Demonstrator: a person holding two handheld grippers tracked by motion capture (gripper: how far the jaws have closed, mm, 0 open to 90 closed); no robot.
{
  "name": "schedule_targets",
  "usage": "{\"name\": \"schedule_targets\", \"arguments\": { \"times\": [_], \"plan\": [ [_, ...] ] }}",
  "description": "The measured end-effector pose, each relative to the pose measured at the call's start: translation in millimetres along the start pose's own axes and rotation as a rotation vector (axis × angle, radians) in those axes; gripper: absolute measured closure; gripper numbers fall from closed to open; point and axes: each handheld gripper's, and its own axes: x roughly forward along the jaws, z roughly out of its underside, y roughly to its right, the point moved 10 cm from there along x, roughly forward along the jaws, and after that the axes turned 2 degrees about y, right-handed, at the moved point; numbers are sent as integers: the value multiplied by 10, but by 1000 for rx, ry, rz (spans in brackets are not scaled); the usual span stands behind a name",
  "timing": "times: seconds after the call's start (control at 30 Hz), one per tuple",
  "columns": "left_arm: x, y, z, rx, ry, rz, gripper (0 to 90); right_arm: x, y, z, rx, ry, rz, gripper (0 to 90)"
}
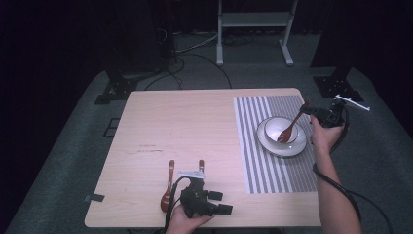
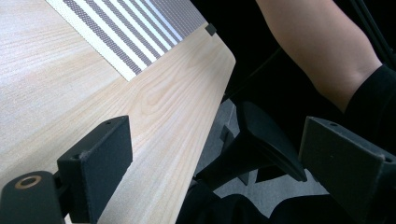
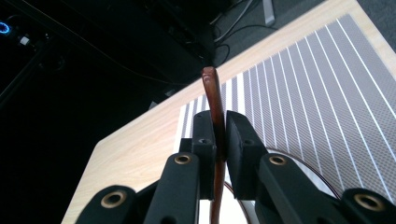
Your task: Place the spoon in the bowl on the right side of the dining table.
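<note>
At table's near edge, left gripper (image 1: 199, 192) rests idle, jaws spread on nothing, with a brown spoon (image 1: 168, 187) just to its left. Farther right, right gripper (image 3: 219, 140) pinches the wooden fork (image 1: 290, 127) by its handle, tines lowered into the bowl (image 1: 280, 129) on its plate (image 1: 287, 147), probably to set it down there.

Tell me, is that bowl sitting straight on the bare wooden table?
No, the bowl sits on a plate on the striped mat.

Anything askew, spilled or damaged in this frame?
Nothing stands out. The bowl sits on its plate on the striped mat, the right gripper holds a wooden fork over it, and a spoon lies flat.
</note>
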Motion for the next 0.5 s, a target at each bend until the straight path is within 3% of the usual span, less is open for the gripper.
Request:
{"name": "schedule_targets", "arguments": {
  "times": [0.5],
  "plan": [
    [7, 1, -5, 3, -3, -2, 85, -37, 138, 122, 10, -53, 14, 686]
  ]
}}
